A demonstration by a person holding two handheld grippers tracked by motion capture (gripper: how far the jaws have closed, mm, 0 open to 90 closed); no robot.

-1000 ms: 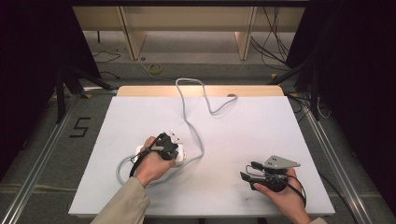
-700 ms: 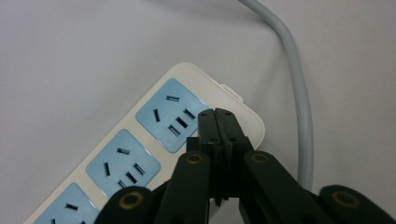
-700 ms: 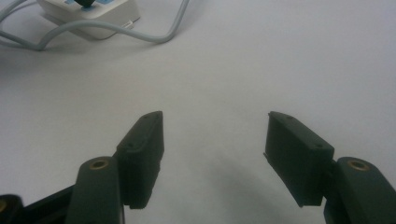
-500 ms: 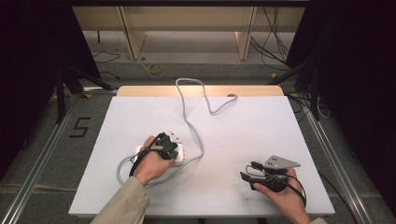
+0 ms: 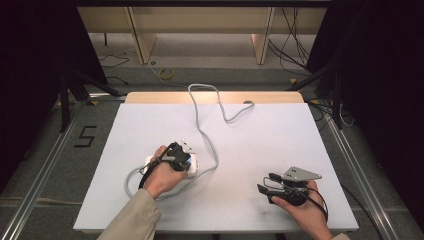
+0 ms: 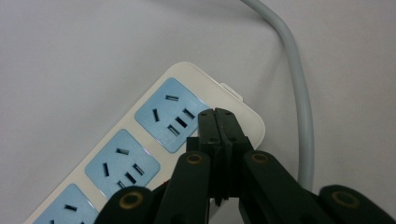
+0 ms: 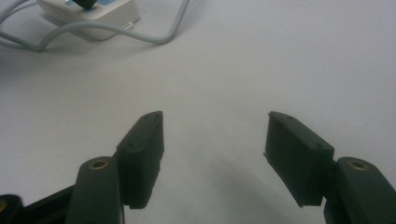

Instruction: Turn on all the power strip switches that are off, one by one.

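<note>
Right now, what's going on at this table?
A person works at a white table with a gripper in each hand. The left gripper, jaws shut together, sits over the end of a white power strip, near its switch; whether the tips press on it is unclear. The strip's grey cord snakes off toward the far edge. The right gripper waits off to the side, jaws open with nothing between them.

Each black hand-held gripper shows brass-coloured pivot screws; a beige sleeve covers the left forearm.
</note>
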